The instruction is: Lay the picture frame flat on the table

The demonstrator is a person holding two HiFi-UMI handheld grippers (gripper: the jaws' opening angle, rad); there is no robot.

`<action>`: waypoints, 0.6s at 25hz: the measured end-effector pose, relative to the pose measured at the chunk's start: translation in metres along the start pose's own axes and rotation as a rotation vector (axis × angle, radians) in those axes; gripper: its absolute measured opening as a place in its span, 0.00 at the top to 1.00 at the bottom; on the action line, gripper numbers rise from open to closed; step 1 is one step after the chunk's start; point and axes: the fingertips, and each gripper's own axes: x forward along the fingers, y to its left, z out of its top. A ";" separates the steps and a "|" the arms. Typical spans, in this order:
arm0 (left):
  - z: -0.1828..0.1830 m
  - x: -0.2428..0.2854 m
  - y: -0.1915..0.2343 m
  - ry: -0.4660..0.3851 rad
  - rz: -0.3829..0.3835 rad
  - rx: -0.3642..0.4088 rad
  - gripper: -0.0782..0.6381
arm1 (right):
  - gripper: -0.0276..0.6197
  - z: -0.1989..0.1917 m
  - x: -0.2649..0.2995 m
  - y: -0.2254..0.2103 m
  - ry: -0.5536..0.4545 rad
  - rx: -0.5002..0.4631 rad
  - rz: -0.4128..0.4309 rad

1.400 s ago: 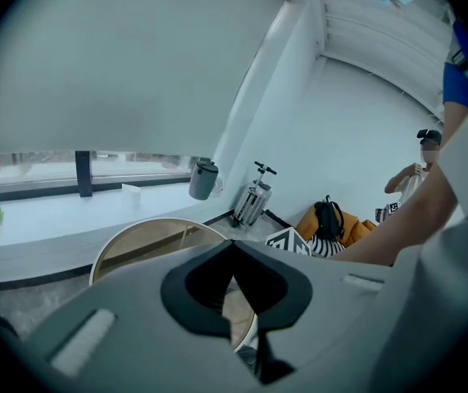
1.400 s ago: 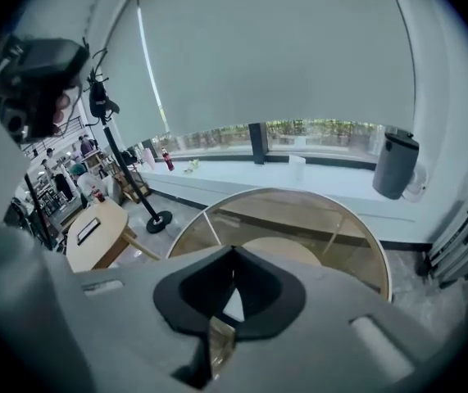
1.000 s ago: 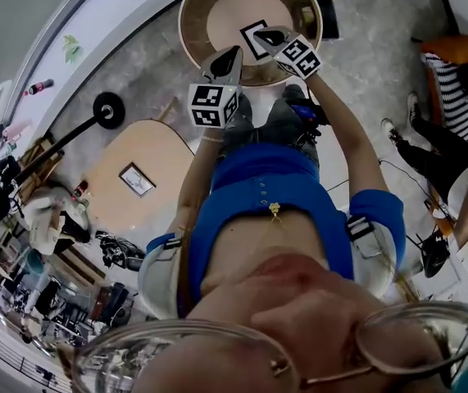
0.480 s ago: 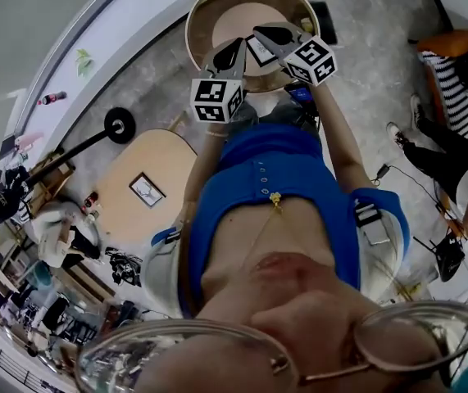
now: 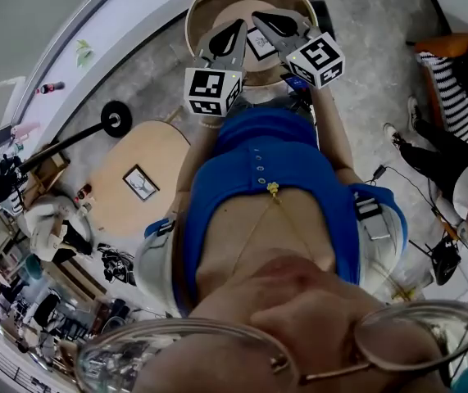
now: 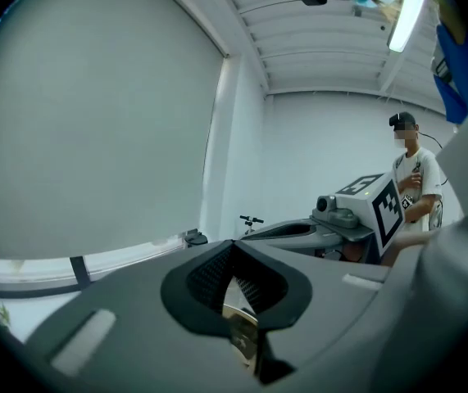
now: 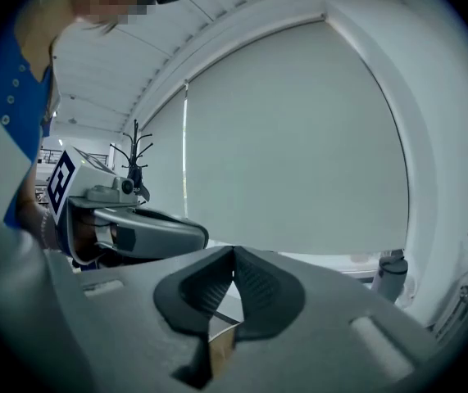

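Both claws are shut, pads pressed together, with nothing held in them. The left claw (image 5: 235,29) and the right claw (image 5: 258,16) point out over the round bench (image 5: 201,11) at the top middle of the head view. The picture frame (image 5: 260,46) is on that bench, right between the two claw tips and a bit nearer the right one, which hides its upper corner. It is small here, so maybe it stands up; I cannot be sure. To tip it flat, a claw must reach forward and down.
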 end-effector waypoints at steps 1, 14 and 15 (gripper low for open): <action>0.001 -0.001 0.001 -0.003 0.004 0.015 0.89 | 0.95 0.003 0.000 0.002 -0.001 -0.018 -0.005; 0.024 -0.013 0.000 -0.046 0.016 0.101 0.89 | 0.95 0.027 -0.003 0.008 -0.008 -0.080 -0.049; 0.025 -0.013 -0.001 -0.048 0.015 0.103 0.89 | 0.95 0.028 -0.004 0.008 -0.009 -0.081 -0.050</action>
